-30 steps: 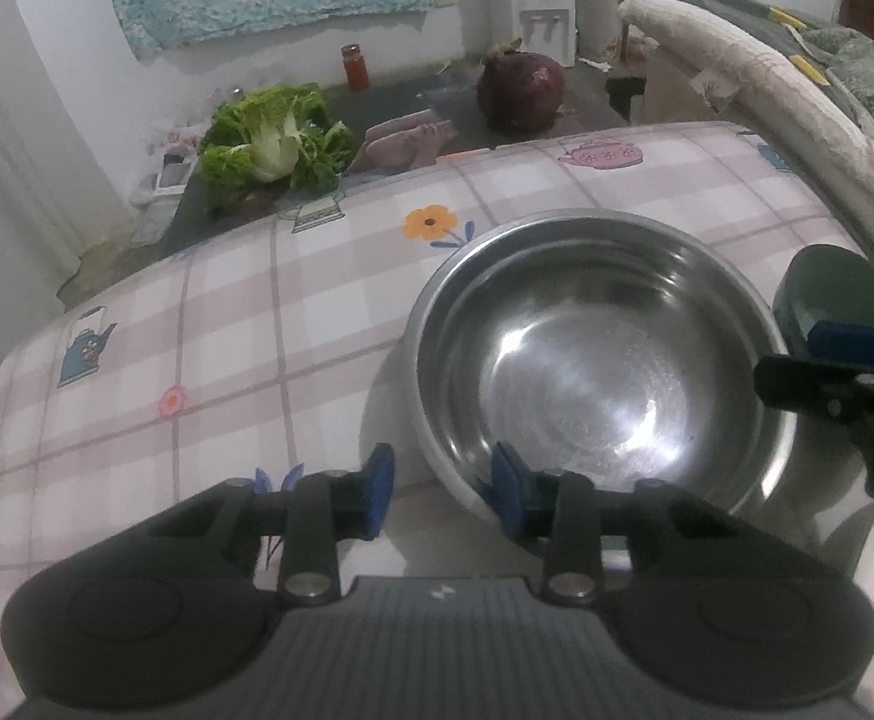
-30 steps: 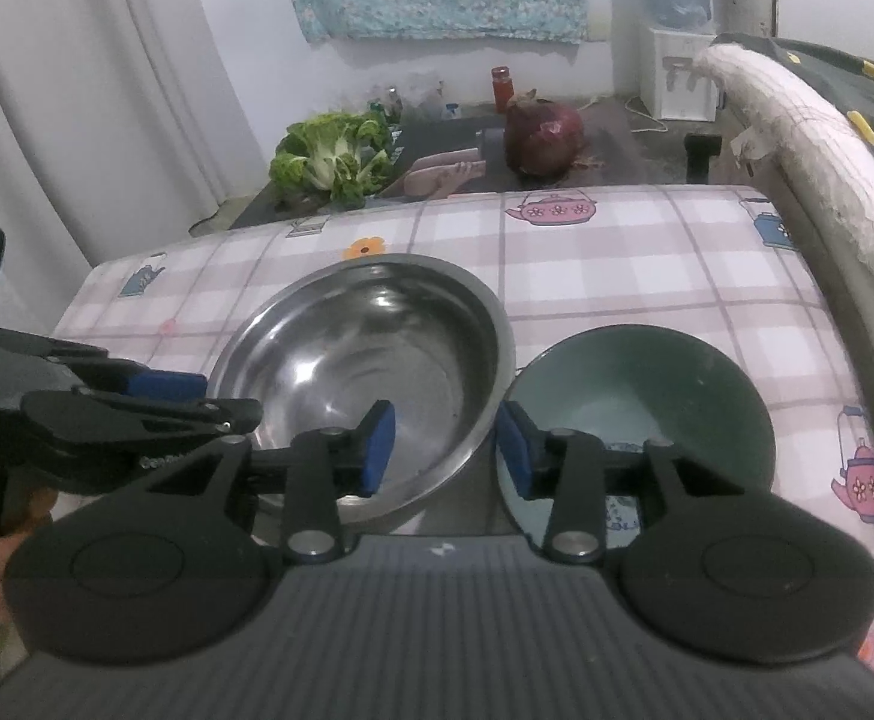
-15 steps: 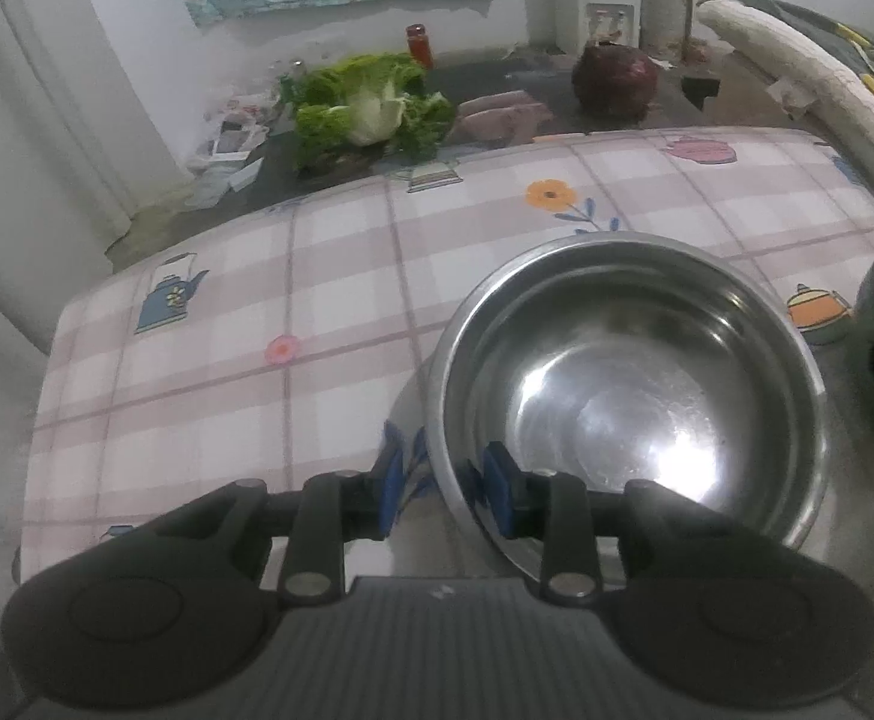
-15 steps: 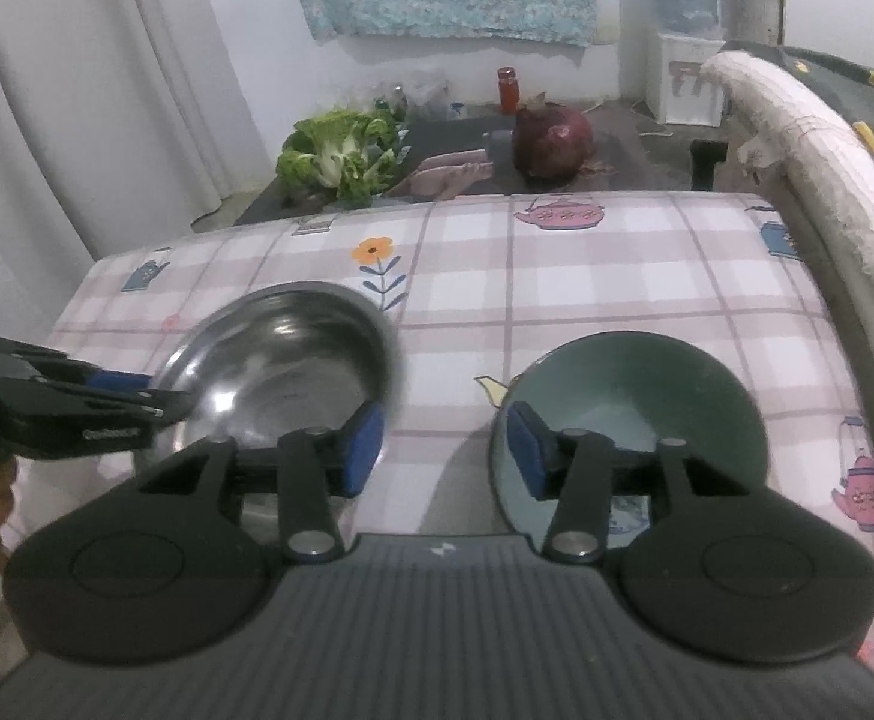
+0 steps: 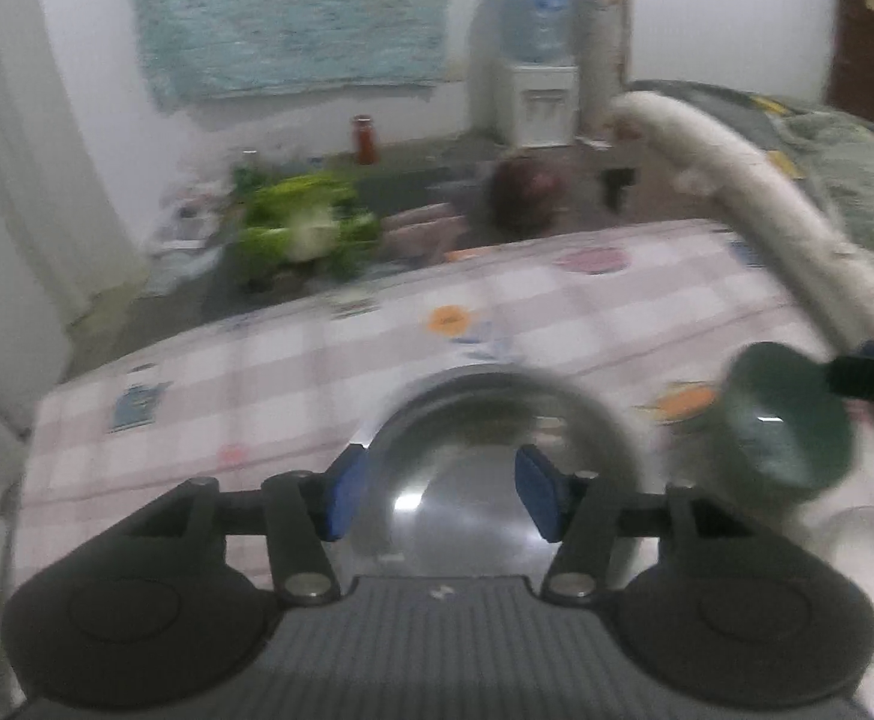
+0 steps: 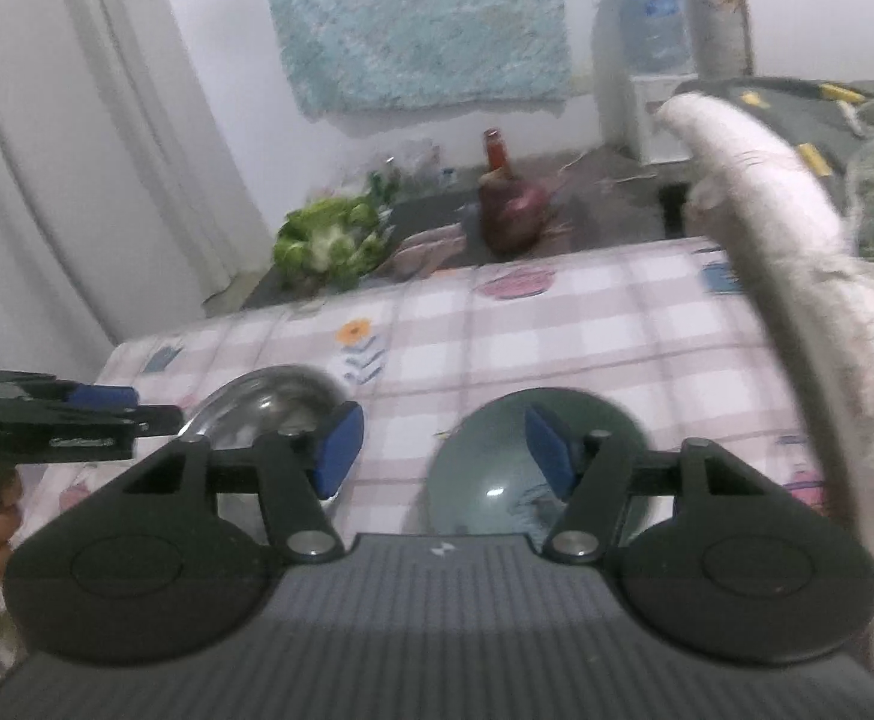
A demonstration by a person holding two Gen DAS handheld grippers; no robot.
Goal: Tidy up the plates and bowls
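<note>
Since half a second ago both grippers have let go of the bowl rims and pulled back and up; the bowls sit where they were. Left gripper: fingers apart and opening, nothing clamped, steel bowl seen below the gap, not touched. Steel bowl empty, upright on the checked tabletop. Right gripper: fingers apart and opening, nothing clamped; green bowl just beyond the right finger, empty, upright on tabletop. Bowls side by side, apart, steel one to the left. Both views motion-blurred. Beyond the tabletop, on the floor: leafy greens, a red bottle.
</note>
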